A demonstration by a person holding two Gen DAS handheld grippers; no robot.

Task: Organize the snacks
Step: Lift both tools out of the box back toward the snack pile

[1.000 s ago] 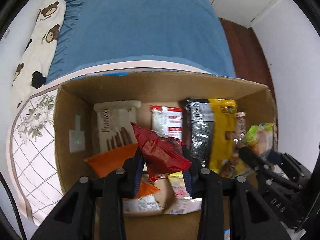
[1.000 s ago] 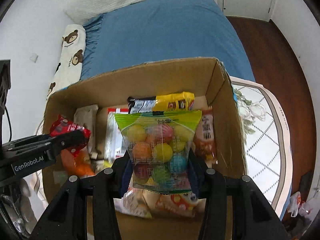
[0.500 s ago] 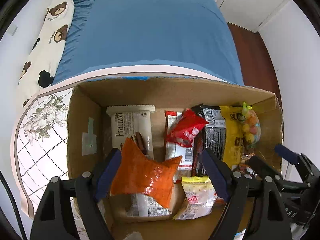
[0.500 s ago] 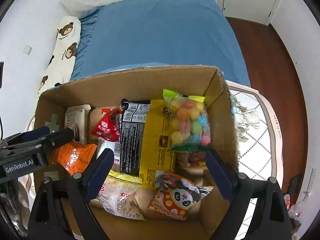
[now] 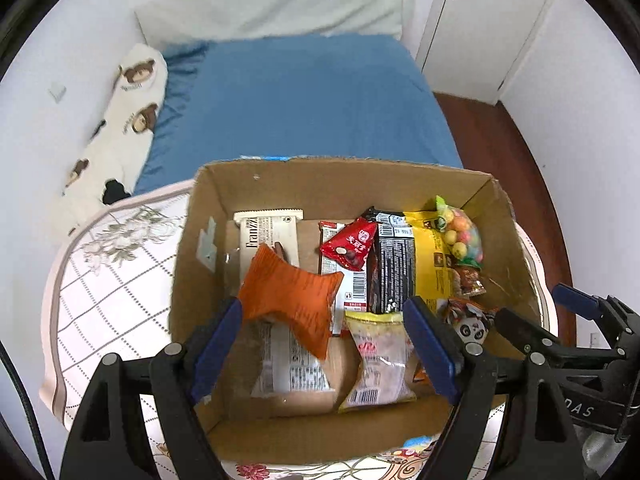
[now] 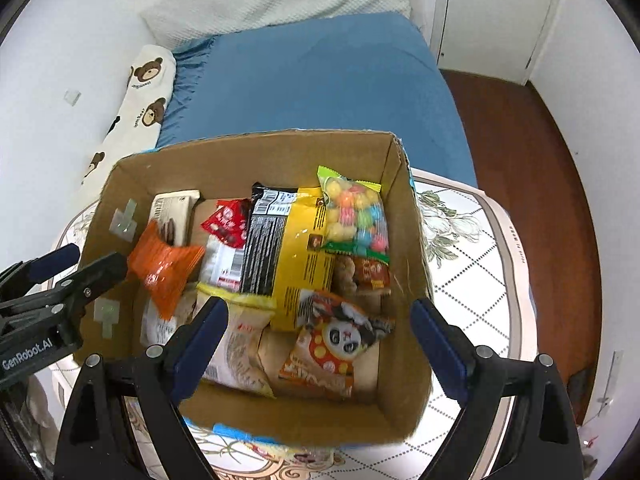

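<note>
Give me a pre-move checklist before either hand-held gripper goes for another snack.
1. Left hand-held gripper empty, jaws wide: ok.
2. Right hand-held gripper empty, jaws wide: ok.
3. Red packet inside the cardboard box, lying on other packs: ok.
4. Candy-ball bag inside the box, against its right wall: ok.
5. Orange packet lying settled: not ok, it sits propped at a tilt on other packs.
6. Next snack to fetch in sight outside the box: cannot tell, neither view shows one.
</note>
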